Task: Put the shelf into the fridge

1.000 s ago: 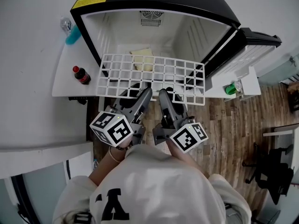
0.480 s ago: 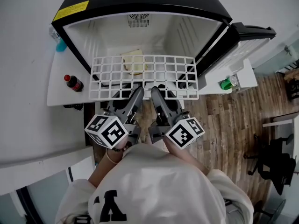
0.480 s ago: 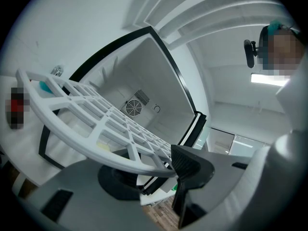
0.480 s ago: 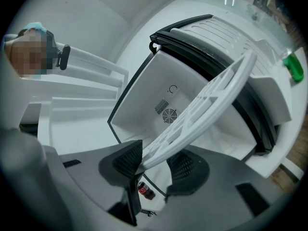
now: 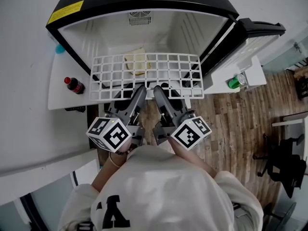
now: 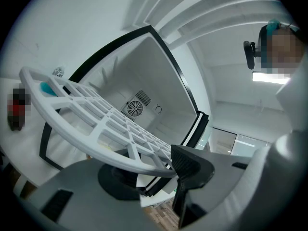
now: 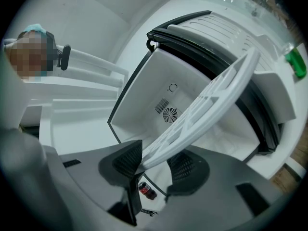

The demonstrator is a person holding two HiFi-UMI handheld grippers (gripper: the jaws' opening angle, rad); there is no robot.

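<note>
Shelf [image 5: 169, 76]: a white plastic grid of square cells with a thicker outer rim, a flat rectangular panel. It is held about level at the open mouth of the fridge [image 5: 144, 1], its long side across the opening. The far edge appears to be at the front of the cavity. Whether it is seated on any side rail cannot be told.

The near rim is gripped near its middle by both tools, side by side. The left gripper [image 5: 140, 89] is clamped on the rim bar, and so is the right gripper [image 5: 157, 89]. Both sets of jaws are held at a middling width, with the ribbed pads pressed on the bar.

Handling, judged: light, stiff, no sag seen across the span. The plastic is smooth, so it could slip or pivot in the pads. The thin bars could crack if jammed. The rim bar is the best place to take hold, with the two grips spread a little for yaw control. The shelf should be kept square to the side walls or a corner will catch.

Door [image 5: 250, 44] is swung open at the right. A yellowish item [image 5: 136, 61] lies on the fridge floor and is seen through the grid. A cola bottle [image 5: 73, 84] stands near the left edge of the white stand [image 5: 60, 97]. A green bottle [image 5: 234, 82] sits at the right by the door.
</note>
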